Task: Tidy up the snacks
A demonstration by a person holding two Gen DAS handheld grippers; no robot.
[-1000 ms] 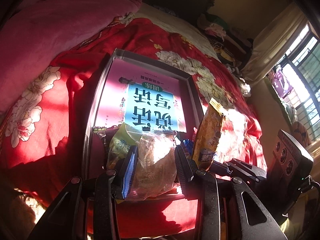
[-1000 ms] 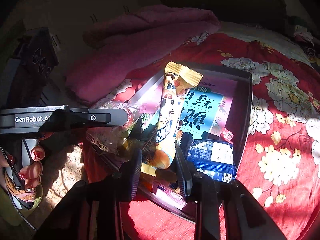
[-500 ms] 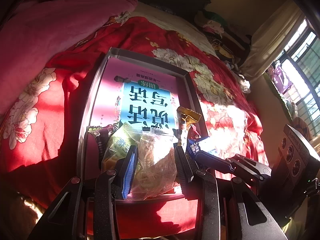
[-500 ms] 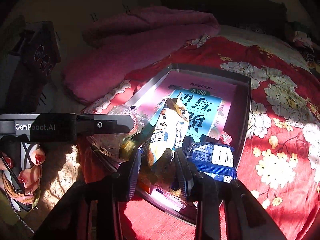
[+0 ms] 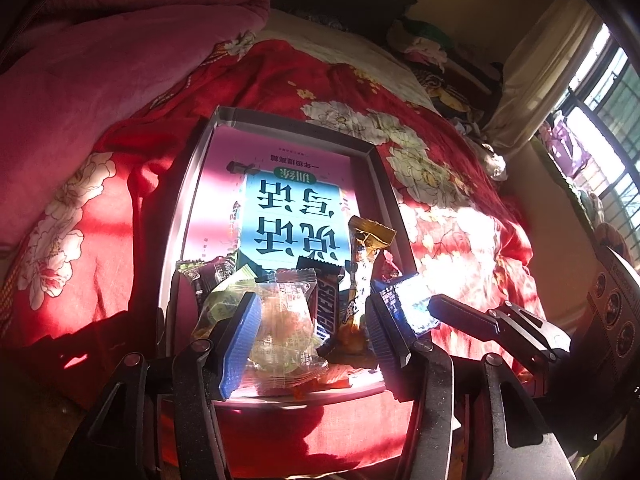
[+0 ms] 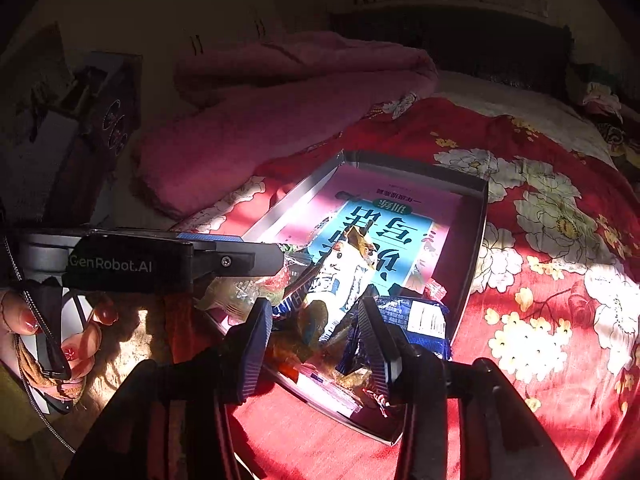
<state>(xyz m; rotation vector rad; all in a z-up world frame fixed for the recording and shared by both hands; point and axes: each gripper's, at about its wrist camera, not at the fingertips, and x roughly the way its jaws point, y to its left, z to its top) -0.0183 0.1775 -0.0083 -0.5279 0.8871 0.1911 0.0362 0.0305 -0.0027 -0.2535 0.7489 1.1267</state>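
Observation:
A shallow grey box [image 5: 192, 184] [image 6: 476, 240] lies on the red floral bedspread, with a pink and blue book inside. Snacks pile at its near end. My left gripper [image 5: 312, 328] is open around a clear packet of biscuits [image 5: 284, 320] resting in the box. My right gripper [image 6: 316, 332] is open, its fingers either side of a tall yellow and white snack bag [image 6: 340, 276] [image 5: 360, 264] that leans on the pile. A Snickers bar [image 5: 328, 304] and a blue packet [image 6: 420, 320] lie beside them.
A pink quilt [image 5: 100, 60] [image 6: 260, 128] is heaped at the back left of the bed. A window [image 5: 600, 112] and curtain stand at the right. The far half of the box holds only the book [image 5: 288, 208].
Both grippers opened wider. The right one lowered the yellow snack bag into the box and let go. The left one released the clear biscuit packet onto the pile.

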